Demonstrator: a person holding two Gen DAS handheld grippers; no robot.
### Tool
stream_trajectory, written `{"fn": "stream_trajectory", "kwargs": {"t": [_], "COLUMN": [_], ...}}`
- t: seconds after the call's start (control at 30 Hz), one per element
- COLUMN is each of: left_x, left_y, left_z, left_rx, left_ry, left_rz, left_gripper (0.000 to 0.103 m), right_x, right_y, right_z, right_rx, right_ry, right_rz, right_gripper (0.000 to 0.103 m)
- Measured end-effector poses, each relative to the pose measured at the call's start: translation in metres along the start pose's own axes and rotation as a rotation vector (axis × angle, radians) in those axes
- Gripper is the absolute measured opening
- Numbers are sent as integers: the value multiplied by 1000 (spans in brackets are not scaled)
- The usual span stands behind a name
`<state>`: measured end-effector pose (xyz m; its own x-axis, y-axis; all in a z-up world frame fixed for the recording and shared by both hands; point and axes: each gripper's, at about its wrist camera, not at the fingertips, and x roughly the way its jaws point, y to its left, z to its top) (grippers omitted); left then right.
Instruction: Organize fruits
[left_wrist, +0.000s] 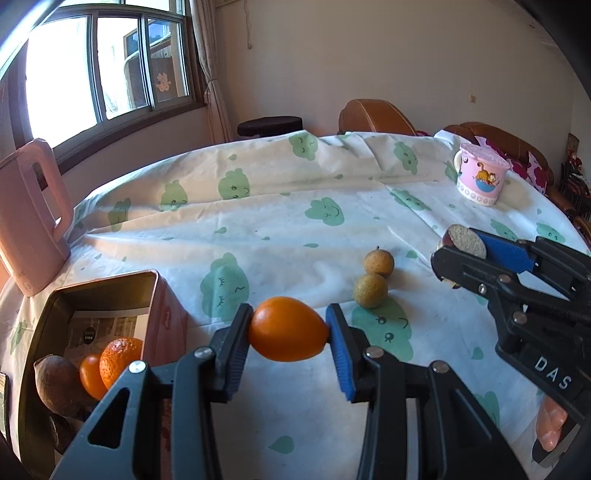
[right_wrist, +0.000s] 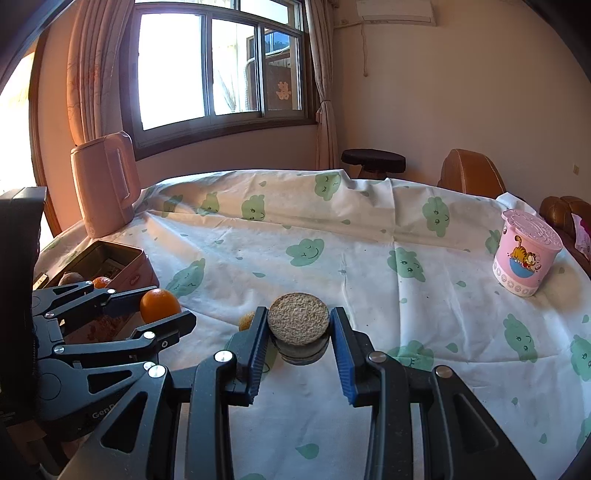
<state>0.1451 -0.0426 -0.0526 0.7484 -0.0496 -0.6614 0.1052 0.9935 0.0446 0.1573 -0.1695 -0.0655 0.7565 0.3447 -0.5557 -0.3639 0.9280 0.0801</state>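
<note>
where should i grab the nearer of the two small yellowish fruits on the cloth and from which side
Grip the nearer yellowish fruit across its round middle, coming down from above, with the jaws closing left and right. The farther yellowish fruit appears to touch its back side, so a finger would likely not fit there. Both the left gripper and right gripper are full now.

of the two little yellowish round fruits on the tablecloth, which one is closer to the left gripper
The greener longan, the one nearer the camera. It lies just past the left gripper and its orange fruit; the browner, stemmed one touches it farther back.
</note>
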Motion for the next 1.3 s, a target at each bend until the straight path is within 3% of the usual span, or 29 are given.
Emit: {"fn": "stream_trajectory", "kwargs": {"t": [0.63, 1.3], "left_x": [-24, -41], "left_y": [11, 12], "left_z": [-3, -8], "left_rx": [-56, -69], "left_ry": [-131, -219], "left_rz": [-2, 22], "left_gripper": [42, 42], "right_x": [-19, -32], "right_y": [1, 1], "right_z": [-1, -4], "right_rx": [-1, -5], "right_ry": [-92, -172], "right_rz": [6, -1], "right_gripper": [36, 36]}}
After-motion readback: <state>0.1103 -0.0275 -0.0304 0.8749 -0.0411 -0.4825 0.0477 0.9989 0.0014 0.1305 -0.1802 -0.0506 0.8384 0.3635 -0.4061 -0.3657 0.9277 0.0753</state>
